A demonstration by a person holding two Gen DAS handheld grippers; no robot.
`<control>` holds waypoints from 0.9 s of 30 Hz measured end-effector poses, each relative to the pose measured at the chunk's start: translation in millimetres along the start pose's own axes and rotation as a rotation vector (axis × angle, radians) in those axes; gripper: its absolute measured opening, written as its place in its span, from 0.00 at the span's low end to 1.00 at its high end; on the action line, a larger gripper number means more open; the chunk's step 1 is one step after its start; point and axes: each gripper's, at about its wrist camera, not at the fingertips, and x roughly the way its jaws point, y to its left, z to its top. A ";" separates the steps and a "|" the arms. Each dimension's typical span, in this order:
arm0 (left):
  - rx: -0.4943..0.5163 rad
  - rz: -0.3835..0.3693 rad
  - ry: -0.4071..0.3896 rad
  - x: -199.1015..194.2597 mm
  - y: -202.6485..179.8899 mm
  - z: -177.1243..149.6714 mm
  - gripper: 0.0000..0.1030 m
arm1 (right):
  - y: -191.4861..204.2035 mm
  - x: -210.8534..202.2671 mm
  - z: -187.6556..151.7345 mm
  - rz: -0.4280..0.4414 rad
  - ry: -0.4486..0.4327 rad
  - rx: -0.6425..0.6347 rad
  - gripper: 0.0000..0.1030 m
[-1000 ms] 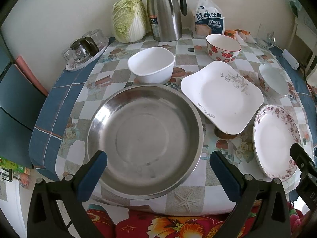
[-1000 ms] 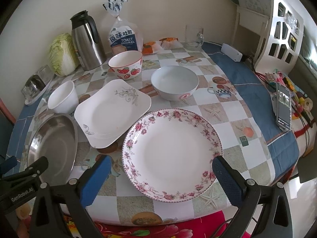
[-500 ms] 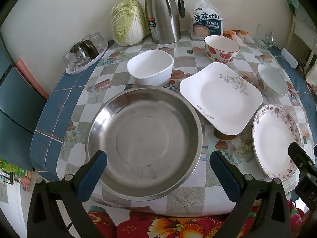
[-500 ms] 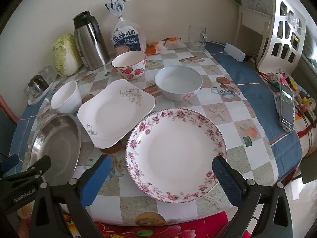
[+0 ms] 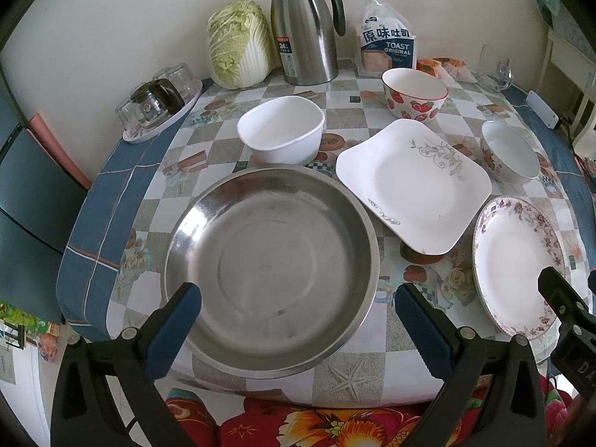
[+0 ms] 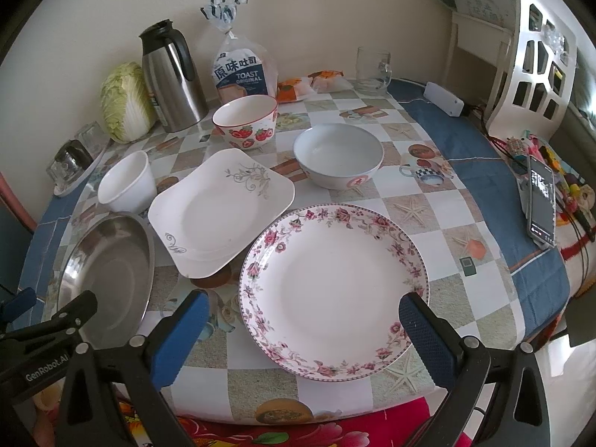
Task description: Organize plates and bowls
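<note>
My left claw [image 5: 298,313] is spread wide and holds nothing; the round stainless-steel basin [image 5: 270,270] lies between and just past its blue fingertips [image 5: 175,320], at the near edge of the checked table [image 5: 350,376]. My right claw [image 6: 298,320] is equally wide open and empty, with the round pink-flowered plate [image 6: 333,287] between its fingers, also by the near edge. The square white plate with a grey vine pattern [image 6: 219,208] sits between basin and flowered plate. Behind it, toward the far edge, stand the plain white bowl [image 5: 281,130], the strawberry-printed bowl [image 6: 246,121] and the shallow white bowl [image 6: 337,154].
</note>
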 end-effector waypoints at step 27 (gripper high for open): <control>-0.003 -0.001 -0.001 -1.4 -0.8 0.6 1.00 | 10.1 3.0 -1.5 -0.022 0.004 -0.048 1.00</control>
